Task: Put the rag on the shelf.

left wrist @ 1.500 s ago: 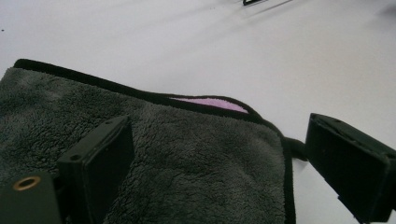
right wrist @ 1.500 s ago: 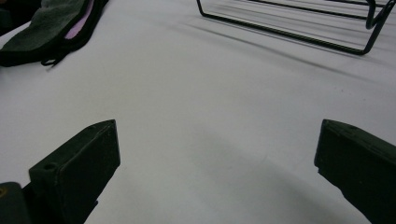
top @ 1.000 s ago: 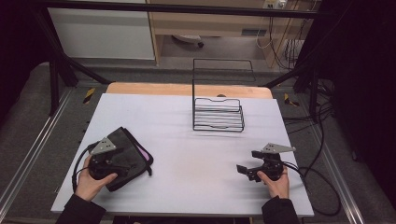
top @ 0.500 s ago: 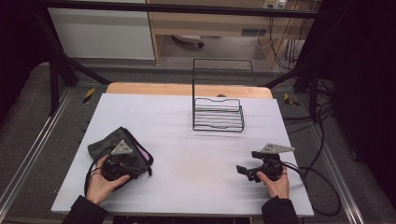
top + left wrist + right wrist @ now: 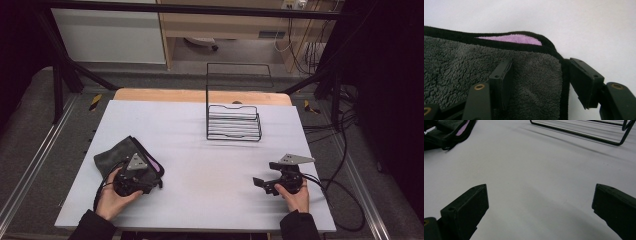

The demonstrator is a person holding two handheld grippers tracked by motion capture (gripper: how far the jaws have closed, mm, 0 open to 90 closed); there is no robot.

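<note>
On near-left part of white table (image 5: 200, 165): folded grey towel (image 5: 116, 156), black-edged, purple inner layer peeking out at fold. Lying flat, corner toward table's middle.

Left gripper (image 5: 540, 82) down on towel's corner. Jaws have just been closing; one pad resting on plush top, other pad standing just off black hem on bare table side. Corner between jaws, pads not yet pressing from both sides — a clear gap on hem side. From high view, left gripper (image 5: 131, 176) sitting over towel's near-right corner, hand behind it.

Right gripper (image 5: 540, 212) idle at near-right of table, well apart from towel; jaws wide apart, nothing between them, bare table beneath. Same gripper (image 5: 272, 184) in high view, pointing toward middle.

Wire rack (image 5: 233, 121) upright at far middle of table, nothing in it.

Handling, as judged: soft, limp, light; no stiffness, likely to droop and unfold once lifted by one corner. Plush pile grippy, little risk of slipping. Not fragile. Best hold: bite well inside stitched hem at corner, catching all folded layers together, purple one included; shallow bite risks picking top layer alone and opening the fold. Second corner for right gripper if kept flat.
</note>
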